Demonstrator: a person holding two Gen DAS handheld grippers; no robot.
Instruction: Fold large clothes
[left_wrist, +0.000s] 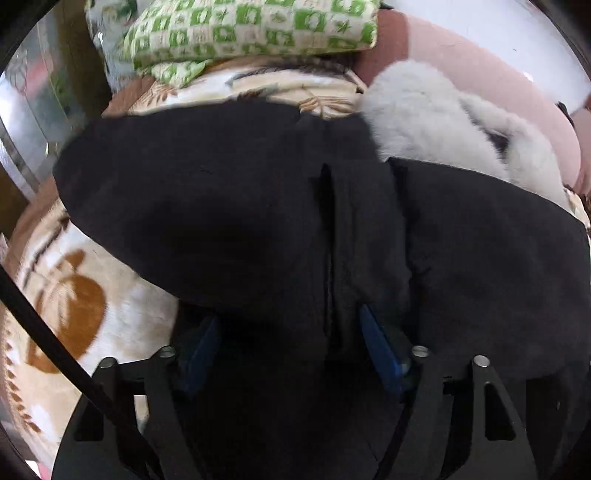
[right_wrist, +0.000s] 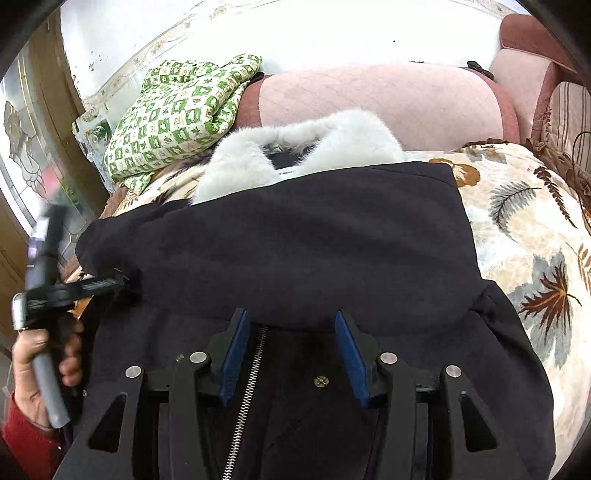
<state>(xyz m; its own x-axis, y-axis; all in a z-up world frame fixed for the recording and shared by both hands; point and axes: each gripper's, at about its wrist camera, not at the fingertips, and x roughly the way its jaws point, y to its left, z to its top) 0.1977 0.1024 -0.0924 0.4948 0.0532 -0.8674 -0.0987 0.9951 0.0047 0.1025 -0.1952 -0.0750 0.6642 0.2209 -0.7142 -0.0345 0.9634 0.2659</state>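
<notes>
A dark navy coat (right_wrist: 295, 236) with a white fur collar (right_wrist: 295, 147) lies on a leaf-patterned blanket (right_wrist: 524, 221); it also shows in the left wrist view (left_wrist: 221, 192), collar (left_wrist: 436, 122) at the upper right. My right gripper (right_wrist: 290, 332) is open, its blue pads (right_wrist: 234, 350) astride the coat's folded edge, above the zipper (right_wrist: 251, 376). My left gripper (left_wrist: 288, 332) has its blue pads (left_wrist: 376, 347) apart with coat fabric draped between and over them; it also shows in the right wrist view (right_wrist: 110, 284), with its tips at the coat's left edge.
A green-and-white checked quilt (right_wrist: 177, 114) is piled at the back left; it shows in the left wrist view too (left_wrist: 251, 29). A pink sofa back (right_wrist: 369, 99) runs behind the coat. A glass door (right_wrist: 22, 155) stands at the left.
</notes>
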